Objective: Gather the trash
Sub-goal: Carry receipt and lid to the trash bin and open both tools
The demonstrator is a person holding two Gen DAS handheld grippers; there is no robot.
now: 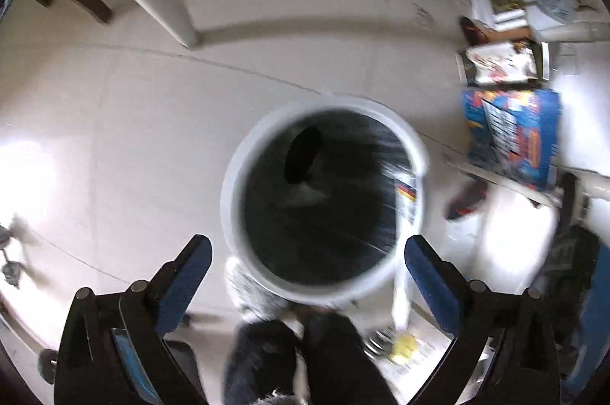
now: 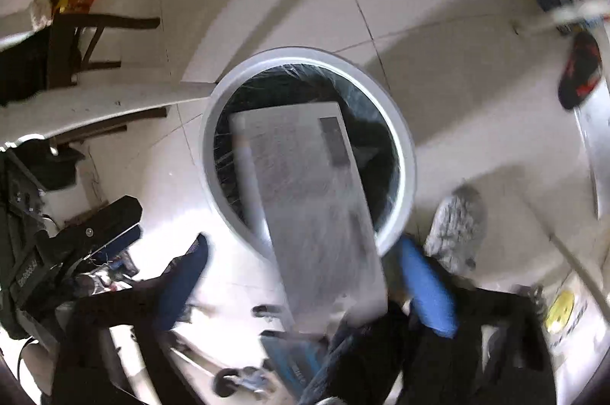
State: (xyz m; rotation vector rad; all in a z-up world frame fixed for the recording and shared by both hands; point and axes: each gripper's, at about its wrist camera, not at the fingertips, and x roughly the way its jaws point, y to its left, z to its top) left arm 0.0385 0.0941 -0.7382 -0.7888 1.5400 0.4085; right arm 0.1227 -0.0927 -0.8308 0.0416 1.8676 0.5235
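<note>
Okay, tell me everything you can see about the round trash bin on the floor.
The trash bin is round, with a pale grey-white rim that looks like plastic, and a shiny black bag lines its inside. It stands upright on the light tiled floor, open at the top. In the right wrist view a flat grey box, blurred, slants over the rim with its far end inside the opening. In the left wrist view the inside is dark and blurred, the contents unclear.
</note>
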